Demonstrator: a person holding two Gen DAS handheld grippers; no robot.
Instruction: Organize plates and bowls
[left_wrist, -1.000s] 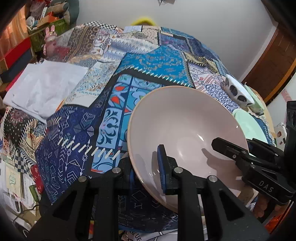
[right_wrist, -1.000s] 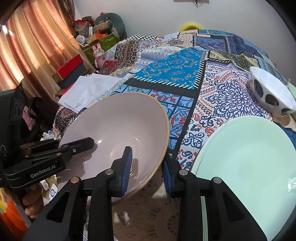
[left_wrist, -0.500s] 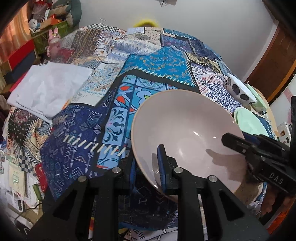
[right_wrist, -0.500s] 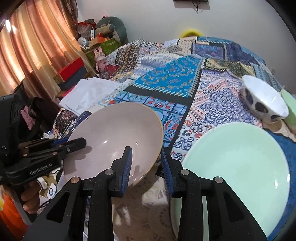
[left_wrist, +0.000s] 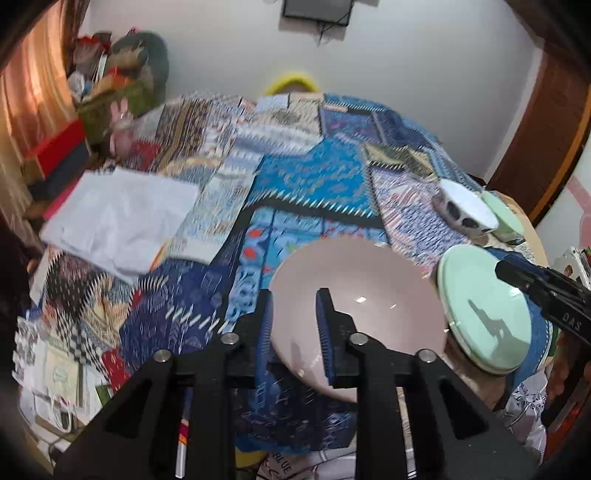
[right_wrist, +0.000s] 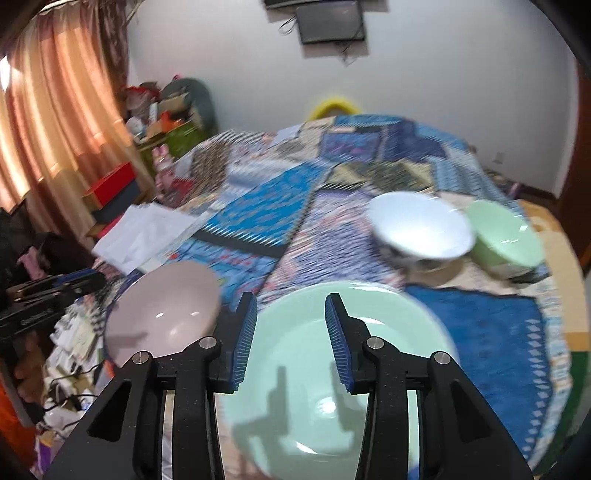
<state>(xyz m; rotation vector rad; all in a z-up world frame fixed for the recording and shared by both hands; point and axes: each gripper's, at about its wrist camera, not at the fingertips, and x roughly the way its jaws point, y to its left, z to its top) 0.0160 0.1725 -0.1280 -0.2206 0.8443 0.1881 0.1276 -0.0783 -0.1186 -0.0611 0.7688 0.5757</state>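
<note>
A pale pink bowl (left_wrist: 364, 306) rests on the patterned cloth; it also shows in the right wrist view (right_wrist: 166, 314). My left gripper (left_wrist: 293, 326) is open, its fingers straddling the bowl's near rim without pinching it. My right gripper (right_wrist: 290, 341) is open and empty, above the near edge of a mint green plate (right_wrist: 343, 373), which also shows in the left wrist view (left_wrist: 484, 306). A white bowl with dark spots (right_wrist: 421, 229) and a mint green bowl (right_wrist: 506, 236) stand further back to the right.
A patchwork cloth (left_wrist: 306, 177) covers the table. A folded white cloth (left_wrist: 118, 218) lies at the left. Clutter and boxes (right_wrist: 110, 188) stand by the curtain at far left. The table's edge falls away close to the pink bowl.
Both grippers have let go of the pink bowl's rim and opened. The right gripper has moved right and back, over the green plate. Both views have pulled back and up.
</note>
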